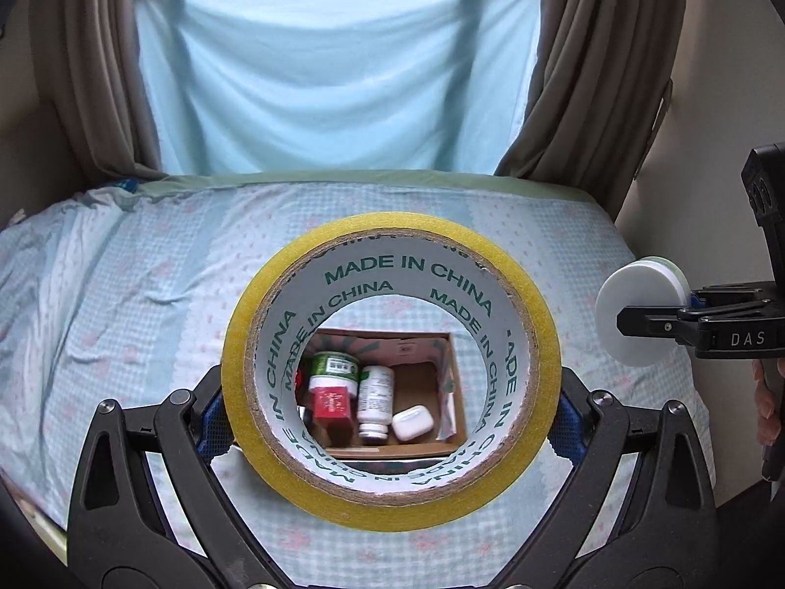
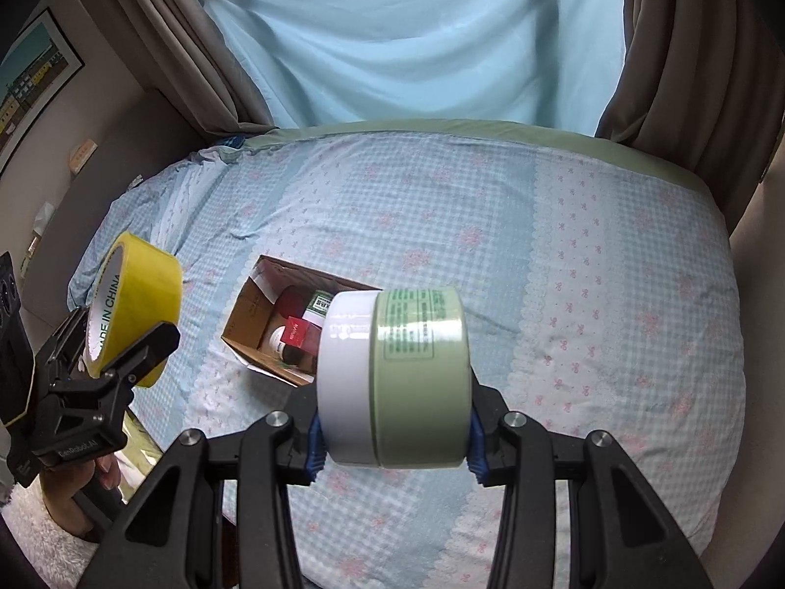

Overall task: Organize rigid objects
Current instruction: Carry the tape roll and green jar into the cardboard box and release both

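Note:
My left gripper [image 1: 391, 407] is shut on a roll of yellow tape [image 1: 274, 446], held upright above the bed. Through its hole I see an open cardboard box [image 1: 454, 378] holding a green-lidded jar, a red box, a white bottle and a white earbud case. The tape roll [image 2: 142, 289] and the left gripper [image 2: 122, 348] also show in the right wrist view. My right gripper [image 2: 392, 422] is shut on a round green jar with a white lid [image 2: 412, 378], held sideways above the bed, near the box [image 2: 255, 304]. The jar [image 1: 633, 314] shows at the right in the left wrist view.
The bed [image 2: 564, 255] has a blue checked sheet with pink flowers. Brown curtains [image 1: 588, 98] and a light blue cloth [image 1: 333, 73] hang behind it. A wall with a framed picture [image 2: 29, 78] is to the left.

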`<state>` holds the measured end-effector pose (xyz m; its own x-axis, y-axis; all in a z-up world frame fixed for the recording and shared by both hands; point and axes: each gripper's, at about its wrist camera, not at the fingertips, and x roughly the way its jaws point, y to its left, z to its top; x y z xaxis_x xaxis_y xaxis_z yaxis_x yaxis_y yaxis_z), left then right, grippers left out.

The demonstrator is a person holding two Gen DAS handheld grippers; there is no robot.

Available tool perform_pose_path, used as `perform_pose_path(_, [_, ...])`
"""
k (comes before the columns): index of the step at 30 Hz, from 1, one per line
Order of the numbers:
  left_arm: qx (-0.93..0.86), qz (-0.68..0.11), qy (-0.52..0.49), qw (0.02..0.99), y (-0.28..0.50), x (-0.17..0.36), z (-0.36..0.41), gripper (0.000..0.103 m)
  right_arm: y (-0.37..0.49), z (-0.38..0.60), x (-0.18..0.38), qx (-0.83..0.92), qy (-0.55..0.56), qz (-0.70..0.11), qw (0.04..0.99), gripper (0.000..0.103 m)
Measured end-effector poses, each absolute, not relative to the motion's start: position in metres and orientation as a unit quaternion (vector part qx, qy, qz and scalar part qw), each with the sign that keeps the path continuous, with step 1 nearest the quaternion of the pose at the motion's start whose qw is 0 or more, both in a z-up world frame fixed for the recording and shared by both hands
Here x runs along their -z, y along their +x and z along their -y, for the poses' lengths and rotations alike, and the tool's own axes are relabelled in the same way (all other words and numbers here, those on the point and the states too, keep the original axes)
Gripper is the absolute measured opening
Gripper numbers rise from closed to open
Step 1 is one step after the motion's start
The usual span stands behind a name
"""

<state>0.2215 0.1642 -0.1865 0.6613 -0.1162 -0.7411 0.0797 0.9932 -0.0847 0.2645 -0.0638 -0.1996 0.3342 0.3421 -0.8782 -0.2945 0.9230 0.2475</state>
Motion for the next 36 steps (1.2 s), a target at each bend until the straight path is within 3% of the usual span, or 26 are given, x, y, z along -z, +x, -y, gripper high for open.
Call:
perform_pose_path(8, [0.089, -0.446, -0.013, 0.890, 0.265, 0.230, -0.247, 0.097, 0.285, 0.005, 0.246, -0.135, 0.068, -0.573, 0.805, 0.040])
perform_pose_path(17, [0.095, -0.516, -0.027, 0.851, 0.301, 0.314, -0.302, 0.097, 0.302, -0.043, 0.321, -0.083, 0.092, -0.608, 0.784, 0.040])
perform_pose_path(29, [0.090, -0.614, -0.011, 0.784, 0.348, 0.418, -0.303, 0.097, 0.334, -0.069, 0.411, -0.064, 0.101, -0.658, 0.744, 0.040])
perform_pose_path(36, [0.089, -0.644, 0.034, 0.759, 0.368, 0.441, -0.287, 0.097, 0.355, -0.068, 0.438, -0.054, 0.105, -0.677, 0.726, 0.041])
